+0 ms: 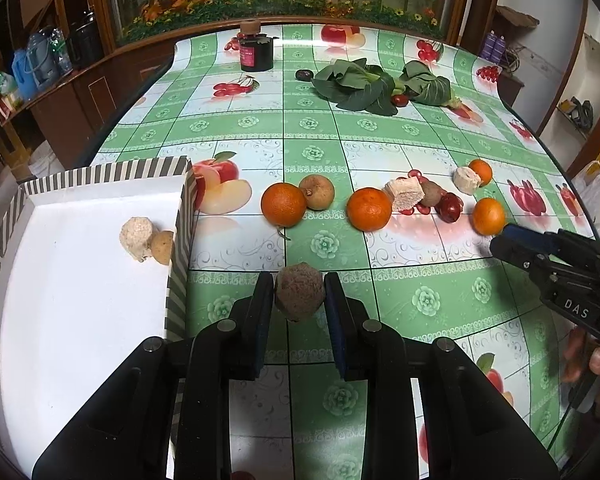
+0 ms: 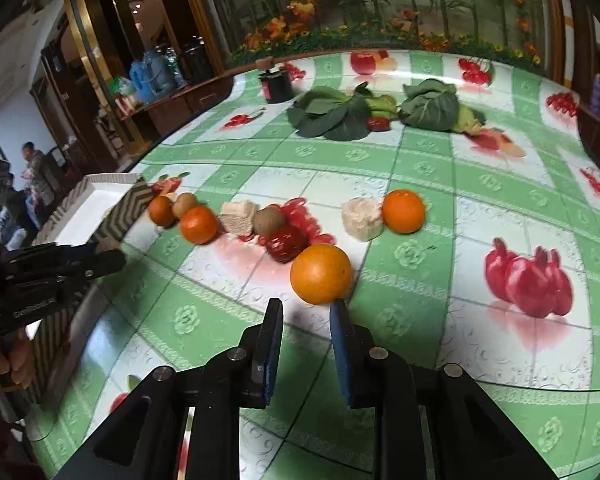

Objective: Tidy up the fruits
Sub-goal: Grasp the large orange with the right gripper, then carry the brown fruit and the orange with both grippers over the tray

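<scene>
My left gripper (image 1: 299, 286) is shut on a brown fuzzy kiwi (image 1: 299, 297), held above the table just right of the striped white box (image 1: 80, 288). The box holds a beige puffed chunk (image 1: 135, 236) and a small brown fruit (image 1: 162, 246). My right gripper (image 2: 306, 308) is open and empty, its tips just short of an orange (image 2: 321, 273); it also shows at the right of the left wrist view (image 1: 504, 236). More oranges (image 1: 283, 204) (image 1: 369, 208) (image 1: 488, 216), a brown fruit (image 1: 318, 191), beige chunks (image 1: 406, 193) and a red fruit (image 1: 450, 207) lie in a row.
Leafy greens (image 1: 356, 84) with a small red fruit lie at the back. A dark jar (image 1: 256, 52) stands at the far left of the table. A wooden planter ledge (image 1: 220, 26) runs behind. The table's right edge (image 1: 572, 184) curves near the oranges.
</scene>
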Demonstrator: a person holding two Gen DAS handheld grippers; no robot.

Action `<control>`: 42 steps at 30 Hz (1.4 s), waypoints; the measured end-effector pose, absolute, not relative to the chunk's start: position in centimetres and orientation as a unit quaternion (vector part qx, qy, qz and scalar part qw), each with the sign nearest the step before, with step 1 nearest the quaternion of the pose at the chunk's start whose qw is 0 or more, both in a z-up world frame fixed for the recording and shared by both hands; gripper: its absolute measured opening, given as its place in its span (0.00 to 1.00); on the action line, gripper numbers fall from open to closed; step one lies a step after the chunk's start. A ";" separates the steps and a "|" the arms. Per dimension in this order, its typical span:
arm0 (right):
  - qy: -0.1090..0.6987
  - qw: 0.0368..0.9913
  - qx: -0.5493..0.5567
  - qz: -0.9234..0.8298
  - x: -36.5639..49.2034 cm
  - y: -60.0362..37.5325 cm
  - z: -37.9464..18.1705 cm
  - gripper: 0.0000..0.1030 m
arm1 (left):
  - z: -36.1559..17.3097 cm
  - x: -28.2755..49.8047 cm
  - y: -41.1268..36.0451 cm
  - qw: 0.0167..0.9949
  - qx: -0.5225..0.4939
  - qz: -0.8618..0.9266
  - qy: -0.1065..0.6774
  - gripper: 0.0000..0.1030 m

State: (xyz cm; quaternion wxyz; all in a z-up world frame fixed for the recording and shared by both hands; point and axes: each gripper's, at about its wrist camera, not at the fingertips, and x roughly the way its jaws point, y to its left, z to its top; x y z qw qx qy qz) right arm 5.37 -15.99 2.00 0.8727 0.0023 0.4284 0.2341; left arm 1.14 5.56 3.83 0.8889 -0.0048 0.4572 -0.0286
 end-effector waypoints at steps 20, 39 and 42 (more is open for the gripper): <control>0.421 0.875 0.050 0.233 7.4 -17.1 2.0 0.30 | 5.5 -0.2 6.7 0.891 -0.026 -0.061 0.448 0.24; 0.397 0.844 0.032 0.359 3.6 -6.6 6.2 0.30 | 6.2 -2.5 13.0 0.899 -0.004 0.009 0.437 0.24; 0.395 0.834 0.023 0.385 4.0 -3.3 6.8 0.30 | 6.1 -2.6 14.6 0.899 -0.007 0.022 0.438 0.24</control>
